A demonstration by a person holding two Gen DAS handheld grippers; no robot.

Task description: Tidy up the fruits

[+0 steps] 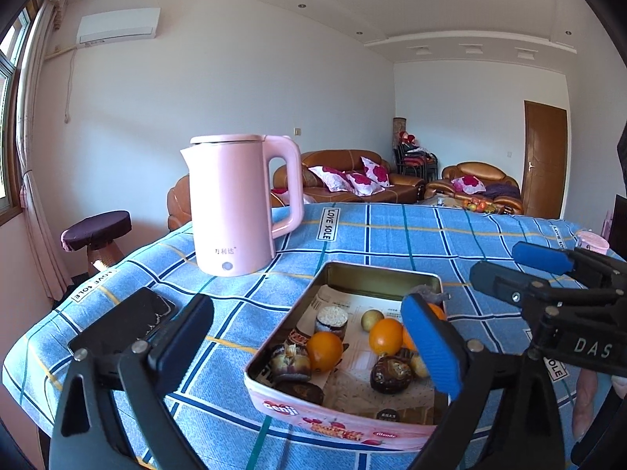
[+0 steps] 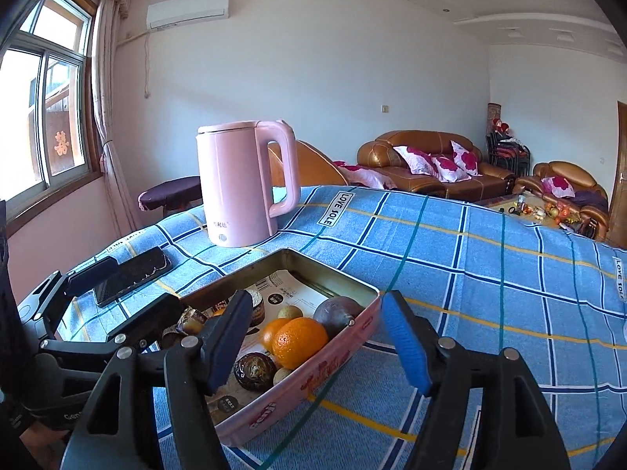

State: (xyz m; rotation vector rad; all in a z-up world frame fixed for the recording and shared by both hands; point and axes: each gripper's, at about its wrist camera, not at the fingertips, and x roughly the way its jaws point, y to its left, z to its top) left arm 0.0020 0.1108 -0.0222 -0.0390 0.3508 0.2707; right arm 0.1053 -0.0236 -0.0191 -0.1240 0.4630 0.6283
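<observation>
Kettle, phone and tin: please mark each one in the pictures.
Kettle (image 1: 231,211), left wrist view, middle of its pink body.
Phone (image 2: 133,276), right wrist view, middle of its dark screen.
Tin (image 1: 376,276), left wrist view, inner far wall.

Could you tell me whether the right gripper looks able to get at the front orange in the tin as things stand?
Probably yes: the right gripper is open and empty just above the orange, which lies uncovered beside the tin's low wall.
</observation>
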